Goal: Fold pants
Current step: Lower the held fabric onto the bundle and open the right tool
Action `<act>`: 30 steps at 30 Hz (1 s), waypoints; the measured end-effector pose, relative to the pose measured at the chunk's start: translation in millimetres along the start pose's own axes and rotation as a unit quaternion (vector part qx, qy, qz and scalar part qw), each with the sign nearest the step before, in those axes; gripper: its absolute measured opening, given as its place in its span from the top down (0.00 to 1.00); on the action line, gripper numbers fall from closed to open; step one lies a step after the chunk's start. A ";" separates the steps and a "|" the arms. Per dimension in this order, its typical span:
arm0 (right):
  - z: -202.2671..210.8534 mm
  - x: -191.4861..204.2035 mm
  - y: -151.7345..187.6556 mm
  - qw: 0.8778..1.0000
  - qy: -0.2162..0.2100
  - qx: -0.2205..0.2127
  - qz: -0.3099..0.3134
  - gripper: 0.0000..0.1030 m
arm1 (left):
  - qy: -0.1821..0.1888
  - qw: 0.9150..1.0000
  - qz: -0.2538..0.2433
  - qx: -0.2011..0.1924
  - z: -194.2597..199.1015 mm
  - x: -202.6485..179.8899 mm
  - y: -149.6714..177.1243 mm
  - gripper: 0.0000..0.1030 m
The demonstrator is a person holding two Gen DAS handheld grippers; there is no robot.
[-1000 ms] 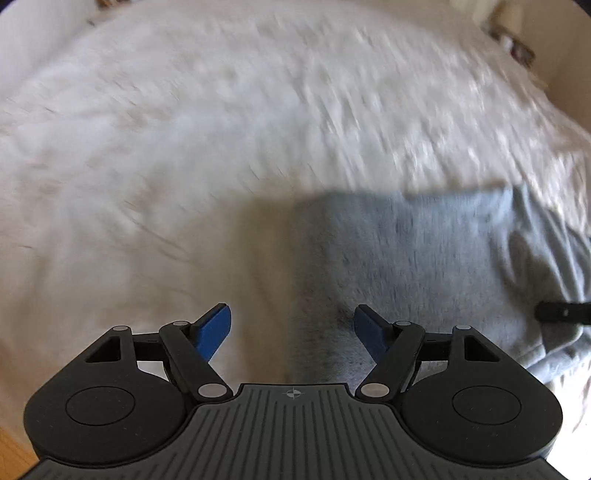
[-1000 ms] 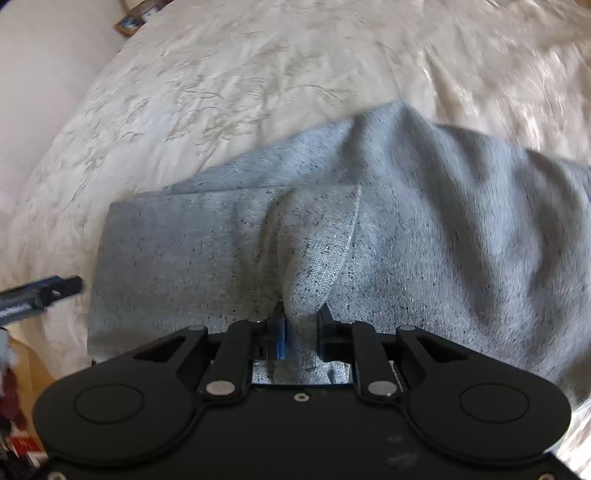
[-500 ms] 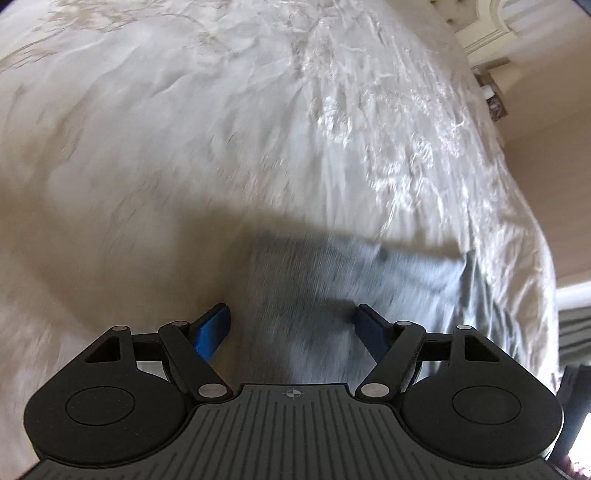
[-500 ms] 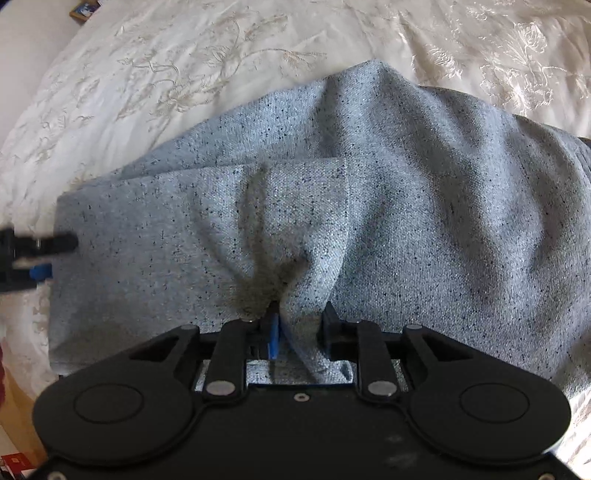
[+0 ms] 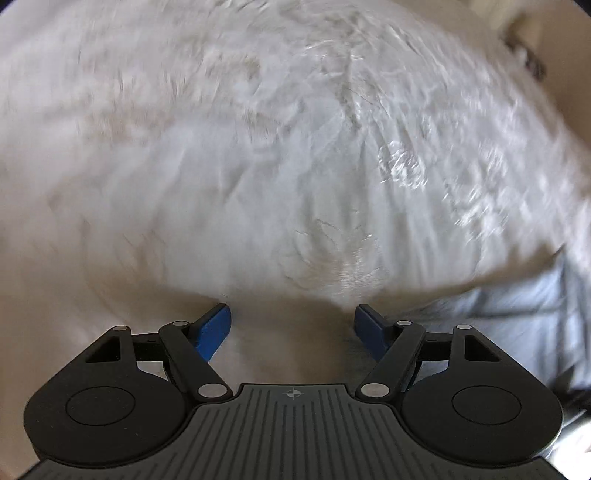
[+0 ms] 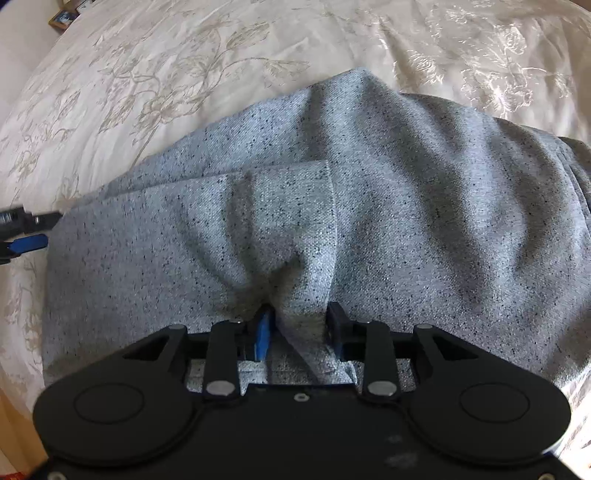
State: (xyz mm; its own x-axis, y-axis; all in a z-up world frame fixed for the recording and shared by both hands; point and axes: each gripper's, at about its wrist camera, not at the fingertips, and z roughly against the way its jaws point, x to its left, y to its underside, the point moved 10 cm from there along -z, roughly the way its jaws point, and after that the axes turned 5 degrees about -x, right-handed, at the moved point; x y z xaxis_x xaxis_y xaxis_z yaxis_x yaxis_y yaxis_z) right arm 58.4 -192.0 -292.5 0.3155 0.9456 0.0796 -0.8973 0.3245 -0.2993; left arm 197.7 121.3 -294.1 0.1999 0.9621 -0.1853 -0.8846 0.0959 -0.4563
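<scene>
Pants (image 6: 369, 206): grey speckled knit, laid in folded layers on a bed; a rectangular upper layer is seen on the left, with a rumpled mound of cloth rising behind and to the right.
Bed (image 6: 184, 74): covered by a cream bedspread embroidered with flowers and leaves (shiny where light falls on it).
Right gripper (image 6: 299, 325): pointed steeply down at the near edge of the pants; its jaws are opening, and a pinched ridge of grey cloth is still seen standing between them, touched on both sides.
Left gripper (image 5: 291, 325): held above bare bedspread at the left end of the pants; its jaws are spread wide and nothing is held between them.
Left gripper, seen from the right wrist camera: its black and blue tip (image 6: 26, 236) is found at the far left edge, just beside the left end of the folded layer.
Pants in the left wrist view (image 5: 517, 317): only a grey corner is shown at the lower right; the view is blurred.
Picture frame (image 6: 62, 16): glimpsed beyond the bed's upper left corner.
</scene>
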 end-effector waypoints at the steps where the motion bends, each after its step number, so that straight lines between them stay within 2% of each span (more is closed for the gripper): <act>1: 2.1 -1.4 -2.1 1.000 0.003 -0.003 0.000 0.65 | -0.014 1.000 -0.011 -0.001 2.4 2.5 -0.3 0.30; 2: 5.5 -0.2 -4.9 1.000 0.006 -0.009 0.001 0.65 | -0.019 1.000 -0.011 0.000 4.5 6.2 0.2 0.30; 5: 21.6 7.7 -15.7 0.999 0.018 -0.042 0.027 0.64 | 0.018 1.000 0.025 0.006 9.8 10.3 0.9 0.30; 9: 40.3 31.6 -32.0 0.992 0.032 -0.094 0.083 0.62 | 0.020 0.999 0.043 0.026 9.9 18.6 10.2 0.30; 12: 46.2 60.2 -42.6 0.988 -0.009 -0.107 0.107 0.62 | 0.062 0.995 0.066 0.038 12.9 14.7 19.7 0.30; 14: 45.2 80.4 -48.8 0.986 -0.036 -0.107 0.122 0.62 | 0.072 0.995 0.060 0.027 21.5 11.8 22.4 0.30; 18: 43.7 109.7 -69.2 0.979 -0.028 -0.128 0.155 0.61 | 0.085 0.994 0.063 -0.007 39.3 6.9 20.8 0.30; 21: 52.2 121.8 -88.2 0.972 -0.002 -0.162 0.171 0.61 | 0.099 0.994 0.049 0.012 28.9 -7.0 29.5 0.30; 23: 62.4 132.8 -98.0 0.965 -0.006 -0.183 0.185 0.61 | 0.111 0.993 0.030 0.027 19.7 -20.3 38.9 0.30; 25: 68.4 148.0 -104.3 0.962 -0.042 -0.177 0.201 0.57 | 0.102 0.994 0.009 0.039 8.9 -26.8 49.1 0.29; 27: 62.2 167.5 -104.4 0.961 -0.095 -0.142 0.215 0.55 | 0.096 0.995 0.011 0.033 3.0 -26.5 51.8 0.28; 30: 41.8 194.7 -99.7 0.955 -0.144 -0.085 0.245 0.55 | 0.095 0.995 0.020 0.028 2.2 -26.0 50.9 0.27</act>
State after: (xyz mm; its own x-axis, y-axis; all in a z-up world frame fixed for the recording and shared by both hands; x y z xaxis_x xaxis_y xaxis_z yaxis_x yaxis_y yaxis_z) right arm 196.3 -39.3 -207.4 -0.2489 0.9582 0.1408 -0.8447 -0.1436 -0.5156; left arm 146.5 101.7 -310.6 0.2358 0.9004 -0.3657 -0.9145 0.0783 -0.3970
